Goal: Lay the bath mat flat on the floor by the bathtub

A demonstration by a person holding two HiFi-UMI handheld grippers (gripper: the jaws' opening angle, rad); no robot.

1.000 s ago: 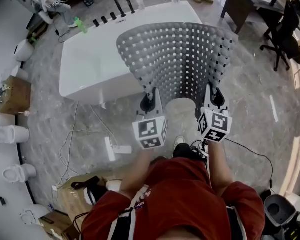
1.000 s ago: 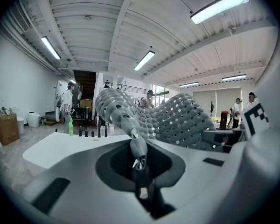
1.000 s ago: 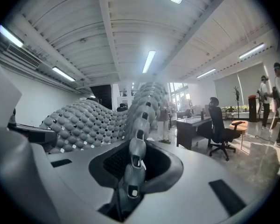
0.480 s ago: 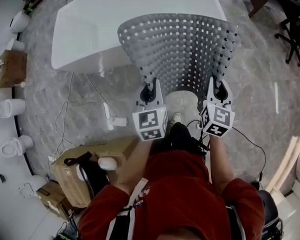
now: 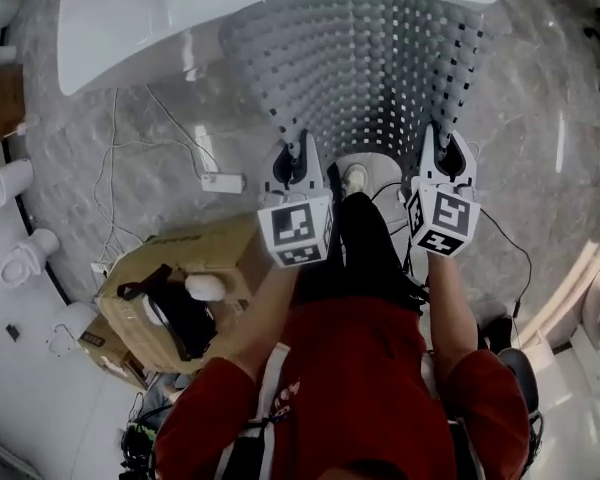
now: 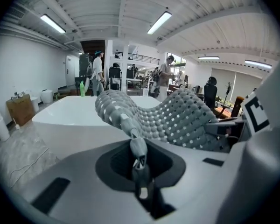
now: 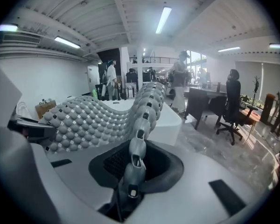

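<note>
A grey bath mat [image 5: 365, 68] with a grid of square holes hangs stretched between my two grippers, its far end sagging towards the white bathtub [image 5: 160, 23]. My left gripper [image 5: 293, 161] is shut on the mat's near left corner, and my right gripper [image 5: 441, 154] is shut on the near right corner. In the left gripper view the mat's bobbled edge [image 6: 130, 125] runs straight into the closed jaws. The right gripper view shows the same: the mat [image 7: 98, 118] rises from the pinched jaws towards the tub [image 7: 170, 120].
Grey marbled floor [image 5: 540, 88] lies beside the tub. White cables and a power strip [image 5: 220, 181] trail on the floor at the left. An open cardboard box [image 5: 175, 283] sits by my left leg. My shoe [image 5: 355, 178] stands between the grippers.
Both grippers have sunk towards the floor with the mat still held. The mat hangs lower in front of the tub, and the head view has tipped further down.
</note>
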